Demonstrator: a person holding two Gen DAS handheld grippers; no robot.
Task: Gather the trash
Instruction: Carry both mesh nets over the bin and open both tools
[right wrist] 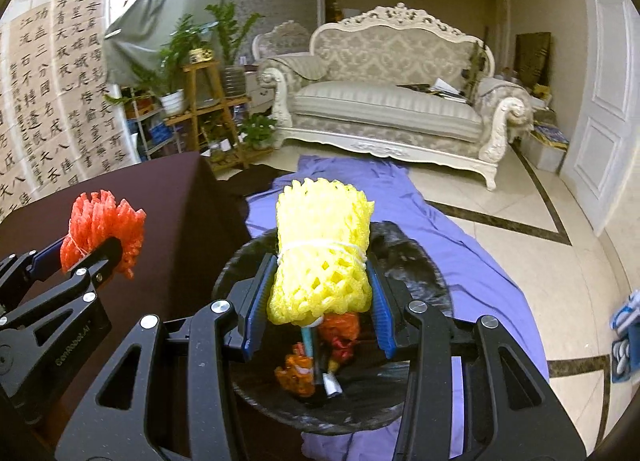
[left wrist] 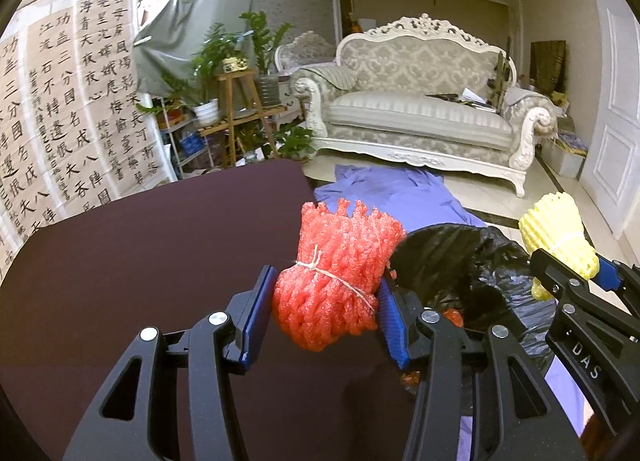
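My left gripper [left wrist: 326, 311] is shut on a red foam net bundle [left wrist: 336, 273] tied with white string, held above the edge of the dark table [left wrist: 140, 269]. My right gripper [right wrist: 316, 301] is shut on a yellow foam net bundle [right wrist: 320, 249] tied with string, held over the open black trash bag [right wrist: 404, 261]. Orange wrappers and other scraps [right wrist: 320, 357] lie inside the bag. In the left wrist view the bag [left wrist: 460, 261] is to the right and the yellow bundle [left wrist: 556, 229] shows at the far right. In the right wrist view the red bundle [right wrist: 100, 233] shows at left.
A purple cloth [right wrist: 460, 229] lies on the tiled floor under the bag. An ornate white sofa [right wrist: 388, 101] stands behind. A wooden plant stand with potted plants [right wrist: 208, 101] is at back left. Calligraphy sheets [left wrist: 60, 121] hang at left. A white door [right wrist: 600, 101] is at right.
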